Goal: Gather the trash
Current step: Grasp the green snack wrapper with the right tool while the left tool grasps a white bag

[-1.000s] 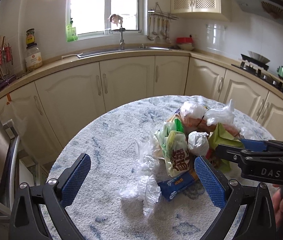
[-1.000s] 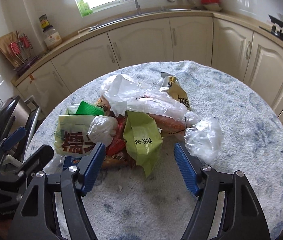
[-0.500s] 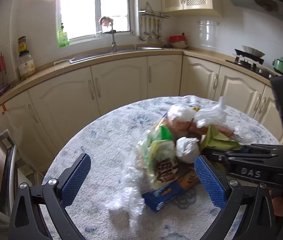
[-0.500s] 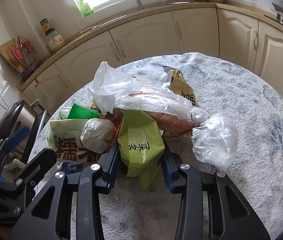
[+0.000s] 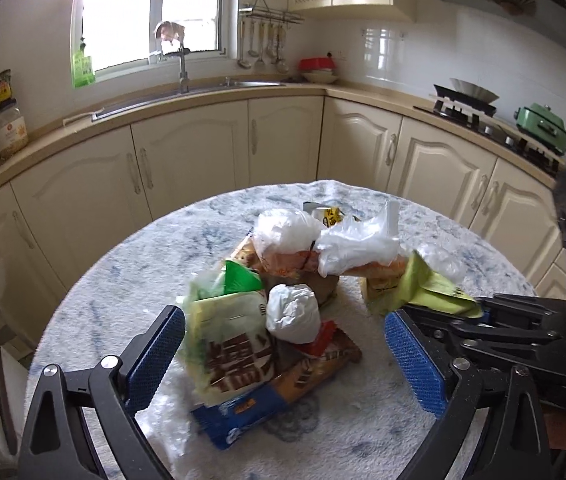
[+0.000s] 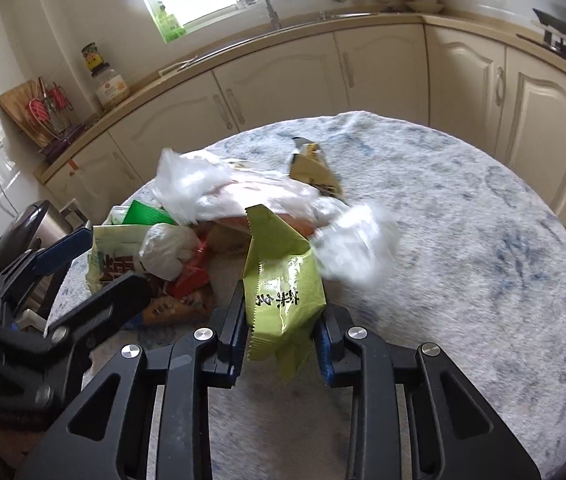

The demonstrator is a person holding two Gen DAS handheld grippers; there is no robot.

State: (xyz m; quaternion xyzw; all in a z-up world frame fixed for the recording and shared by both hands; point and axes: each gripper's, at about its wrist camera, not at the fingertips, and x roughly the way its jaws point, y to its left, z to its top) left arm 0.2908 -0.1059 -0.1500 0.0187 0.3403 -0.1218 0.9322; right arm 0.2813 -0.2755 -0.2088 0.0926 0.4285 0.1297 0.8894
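A heap of trash [image 5: 283, 300] sits on the round table. A lime-green packet [image 6: 281, 284] with dark printed characters and a serrated edge stands nearly upright, pinched at both sides, at the heap's right. Behind it lies a clear bag [image 6: 219, 192] over something orange, with another crumpled clear bag [image 6: 357, 244] to its right, both blurred. A knotted white bag [image 5: 293, 312] rests at the middle, beside a pale green wrapper [image 5: 231, 344] with brown characters. Under these lie a red wrapper [image 5: 321, 338], a brown packet [image 5: 315, 372] and a blue packet [image 5: 239, 416]. A yellow-black packet [image 6: 315, 170] lies at the far side.
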